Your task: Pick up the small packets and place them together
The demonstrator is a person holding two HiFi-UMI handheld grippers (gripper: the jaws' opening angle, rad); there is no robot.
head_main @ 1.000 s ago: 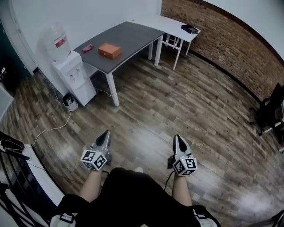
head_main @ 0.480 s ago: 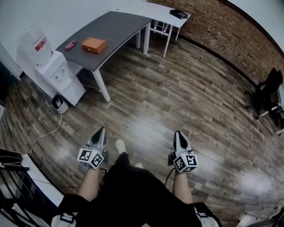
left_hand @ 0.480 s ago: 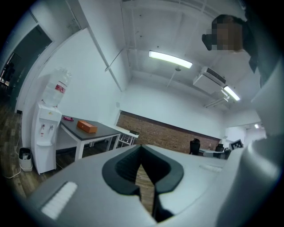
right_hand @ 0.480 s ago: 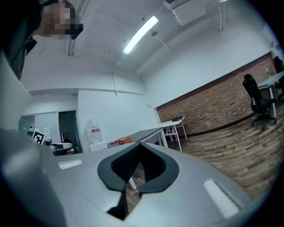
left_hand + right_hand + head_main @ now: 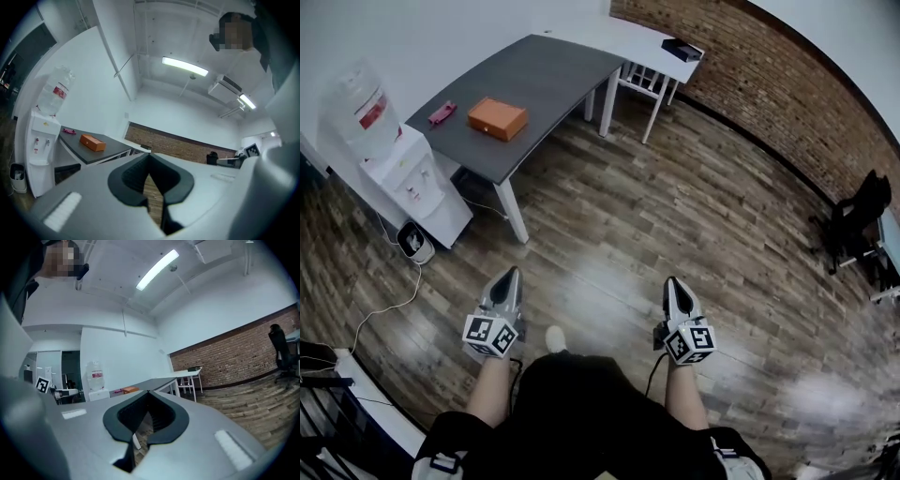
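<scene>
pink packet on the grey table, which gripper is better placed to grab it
Probably left: the left gripper sits nearer the small pink packet; the right gripper is farther across.

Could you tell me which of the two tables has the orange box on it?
The grey table beside the water dispenser holds the orange box; the white table carries a black item.

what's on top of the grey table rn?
An orange box and a small pink item lie apart on the grey table, at the water dispenser end. The box's inside cannot be seen.
</scene>
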